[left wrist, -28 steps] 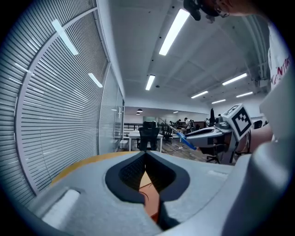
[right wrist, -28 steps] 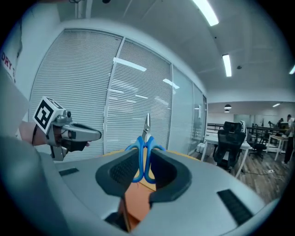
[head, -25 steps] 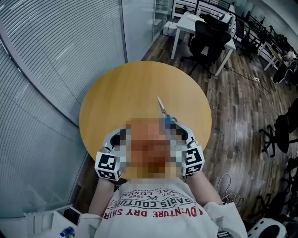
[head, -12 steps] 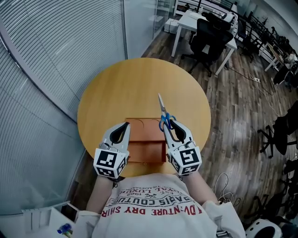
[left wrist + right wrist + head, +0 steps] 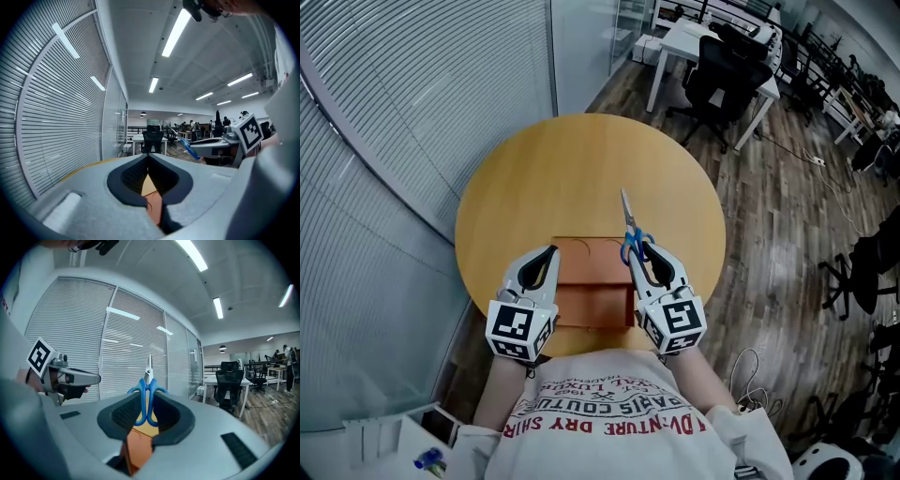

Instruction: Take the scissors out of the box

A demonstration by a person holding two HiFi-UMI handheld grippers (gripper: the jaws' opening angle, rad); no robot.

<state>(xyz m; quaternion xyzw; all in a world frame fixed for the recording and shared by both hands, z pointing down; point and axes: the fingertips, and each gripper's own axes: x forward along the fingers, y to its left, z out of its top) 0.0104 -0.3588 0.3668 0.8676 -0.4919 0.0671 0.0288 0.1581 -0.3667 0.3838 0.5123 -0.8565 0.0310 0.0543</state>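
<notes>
The left claw hovers over the near left edge of the box. Its jaws are closed tip to tip with nothing between them. The left gripper view shows only a sliver of wood and box through the gap behind the tips. It looks parked beside the box, probably to stay ready to steady it and to keep out of the other arm's way.

The box is a flat orange-brown tray lying open on the round wooden tabletop, close to the person's edge and between the two claws. No other contents can be made out in it.

To the right, the right claw is clenched on the scissors. Its pads press the blue handle loops from both sides, and the closed steel blades stick out ahead, pointing away from the person. Gripping at the handles keeps the sharp end forward and the tool in line with the jaws. The scissors seem lifted above the far right corner of the box, which shows orange below them in the right gripper view, so they are likely out of it but not yet set down.
</notes>
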